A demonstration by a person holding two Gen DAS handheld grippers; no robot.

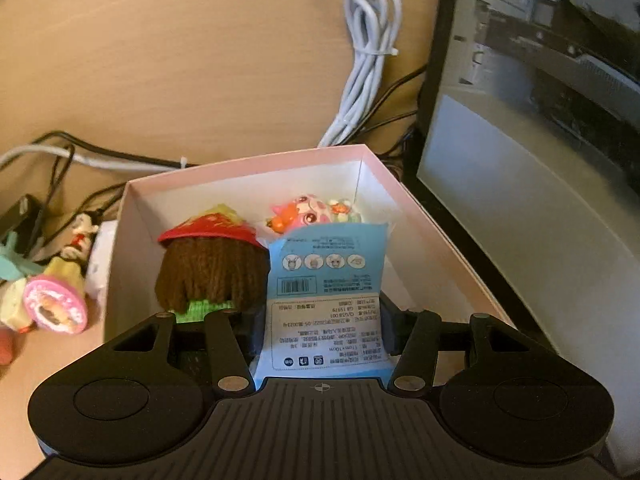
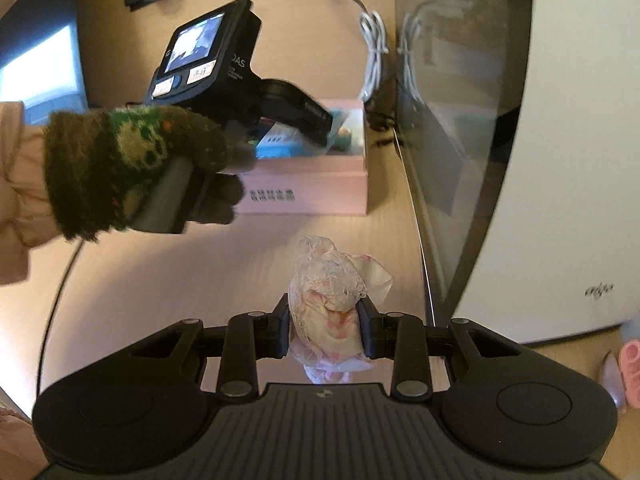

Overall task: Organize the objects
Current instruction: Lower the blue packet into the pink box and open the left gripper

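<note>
The right gripper is clenched on a crumpled plastic-wrapped bundle above the bare desk; beyond it the left gripper, in a knitted-gloved hand, grasps a blue packet over the open pink box; inside lie a brown knitted toy and a pink figure; small toys crowd its left side, a dark case its right, and a coiled white cable lies behind.

Pale-blue printed paper packet, seen upside down: barcode, row of four round pictograms, white panel w/ Chinese print; legible bits "GB 15979", "Q/GSB 001", "11cm×10cm".
White rounded appliance casing: small grey logo, reads approx "aigo".
Black handheld device w/ lit screen: side lettering "DAS", smaller lines unreadable.
Pink cardboard box: dark printed marks on side, blurred.
</note>
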